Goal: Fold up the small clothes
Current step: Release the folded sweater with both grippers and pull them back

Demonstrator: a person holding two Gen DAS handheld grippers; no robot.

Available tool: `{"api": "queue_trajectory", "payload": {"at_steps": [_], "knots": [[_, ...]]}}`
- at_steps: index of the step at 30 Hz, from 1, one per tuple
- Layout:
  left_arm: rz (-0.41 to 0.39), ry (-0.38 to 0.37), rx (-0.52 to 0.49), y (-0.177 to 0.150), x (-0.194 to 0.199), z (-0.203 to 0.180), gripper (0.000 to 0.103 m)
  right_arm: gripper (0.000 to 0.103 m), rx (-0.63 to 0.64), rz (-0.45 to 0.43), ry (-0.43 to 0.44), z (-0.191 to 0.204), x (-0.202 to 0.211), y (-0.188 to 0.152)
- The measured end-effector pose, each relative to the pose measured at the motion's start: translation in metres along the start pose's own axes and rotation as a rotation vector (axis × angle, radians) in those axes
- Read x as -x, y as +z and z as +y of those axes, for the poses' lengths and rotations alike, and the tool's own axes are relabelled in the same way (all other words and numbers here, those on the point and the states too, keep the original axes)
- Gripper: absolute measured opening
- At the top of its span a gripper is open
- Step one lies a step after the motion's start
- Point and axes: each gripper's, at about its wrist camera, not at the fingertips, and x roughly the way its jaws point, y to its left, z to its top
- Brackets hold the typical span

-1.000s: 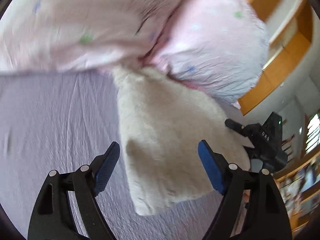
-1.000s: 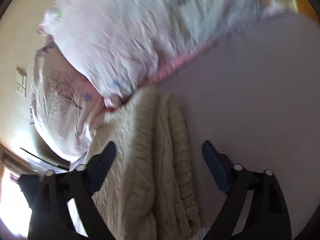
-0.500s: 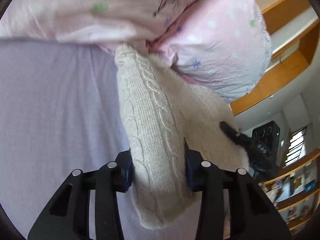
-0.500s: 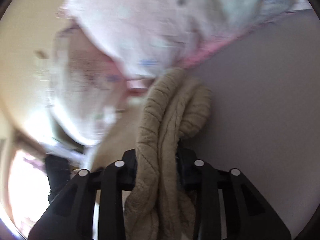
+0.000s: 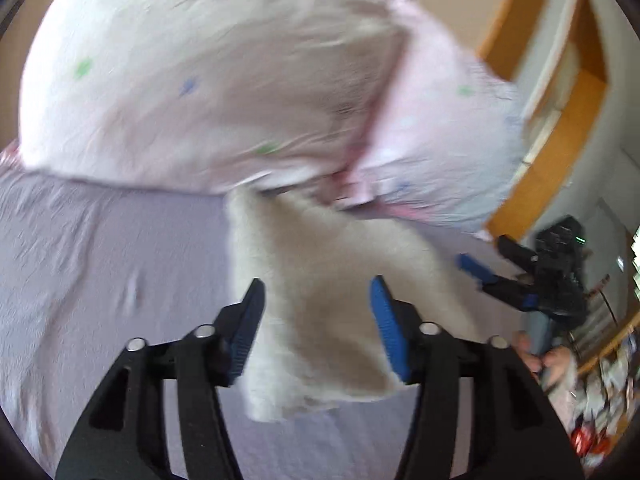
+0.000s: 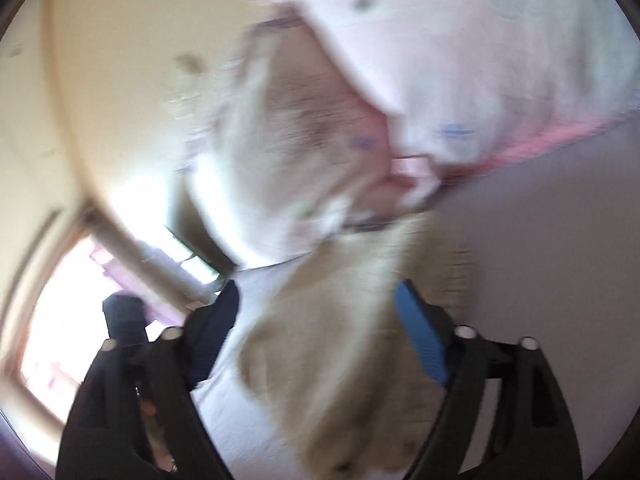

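A cream cable-knit garment (image 5: 320, 280) lies folded on the lilac bed sheet (image 5: 100, 260), its far end against the pink pillows. My left gripper (image 5: 316, 320) is open, its blue pads on either side of the garment's near end, apart from it. My right gripper (image 6: 320, 328) is open too, over the same cream garment (image 6: 340, 360), which is blurred by motion. The right gripper also shows at the right of the left wrist view (image 5: 500, 264), beyond the garment's right edge.
Two pink spotted pillows (image 5: 220, 92) fill the far side of the bed, touching the garment's far end. A wooden shelf unit (image 5: 560, 100) stands at the right. A bright window (image 6: 80, 300) lies to the left in the right wrist view.
Both grippers were shut on the cream garment half a second ago and have now opened and let it go. Both have pulled back a little; the views are motion-blurred.
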Motion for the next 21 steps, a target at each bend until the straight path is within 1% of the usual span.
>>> {"api": "queue_trajectory", "payload": {"at_steps": [1,2,3,4,5,6,7,8,9,10,11,12,13,14,15,16,17,19,20,21], "knots": [[0.018,-0.034,-0.026,-0.003,-0.004,-0.01,0.077,0.088,0.014,0.052,0.007,0.003,-0.012,-0.002],[0.045,-0.041,-0.035,-0.005,-0.011,-0.014,0.081,0.088,0.016,0.121,-0.063,0.0,-0.028,-0.005],[0.084,-0.035,-0.038,-0.009,-0.02,-0.016,0.083,0.088,0.007,0.161,-0.125,-0.007,-0.037,-0.006],[0.138,-0.015,-0.035,-0.013,-0.036,-0.016,0.083,0.085,-0.009,0.184,-0.162,-0.013,-0.041,-0.008],[0.186,0.028,-0.034,-0.018,-0.055,-0.015,0.083,0.083,-0.012,0.168,-0.169,-0.018,-0.043,-0.007],[0.17,0.057,-0.055,-0.02,-0.061,-0.016,0.083,0.082,-0.011,0.161,-0.17,-0.018,-0.042,-0.005],[0.159,0.082,-0.089,-0.022,-0.062,-0.022,0.084,0.076,-0.007,0.156,-0.18,-0.018,-0.042,-0.005],[0.169,0.119,-0.117,-0.023,-0.061,-0.029,0.084,0.072,-0.004,0.147,-0.209,-0.018,-0.041,-0.005],[0.164,0.129,-0.127,-0.024,-0.057,-0.033,0.084,0.064,-0.004,0.135,-0.246,-0.016,-0.034,-0.005],[0.156,0.123,-0.135,-0.027,-0.045,-0.037,0.084,0.063,-0.003,0.111,-0.299,-0.007,-0.027,-0.007],[0.155,0.117,-0.136,-0.029,-0.036,-0.037,0.084,0.066,0.005,0.09,-0.337,0.002,-0.017,-0.011],[0.152,0.119,-0.136,-0.031,-0.027,-0.035,0.085,0.091,0.026,0.063,-0.417,0.016,-0.009,-0.019],[0.146,0.15,-0.139,-0.038,-0.012,-0.03,0.094,0.101,0.049,0.037,-0.484,0.029,0.003,-0.033],[0.141,0.194,-0.14,-0.042,-0.003,-0.027,0.1,0.101,0.084,0.0,-0.562,0.043,0.01,-0.045],[0.133,0.244,-0.142,-0.049,0.004,-0.018,0.102,0.101,0.119,-0.017,-0.609,0.056,0.014,-0.058],[0.129,0.285,-0.147,-0.057,0.012,-0.014,0.102,0.101,0.135,-0.019,-0.628,0.061,0.017,-0.066],[0.137,0.317,-0.146,-0.065,0.016,-0.009,0.102,0.101,0.156,-0.011,-0.651,0.07,0.021,-0.083],[0.17,0.341,-0.127,-0.076,0.016,-0.001,0.102,0.101,0.175,0.012,-0.698,0.078,0.024,-0.103],[0.199,0.345,-0.114,-0.082,0.014,0.004,0.102,0.101,0.181,0.023,-0.725,0.082,0.025,-0.117],[0.219,0.348,-0.109,-0.088,0.014,0.007,0.102,0.101,0.179,0.035,-0.727,0.082,0.021,-0.125]]}}
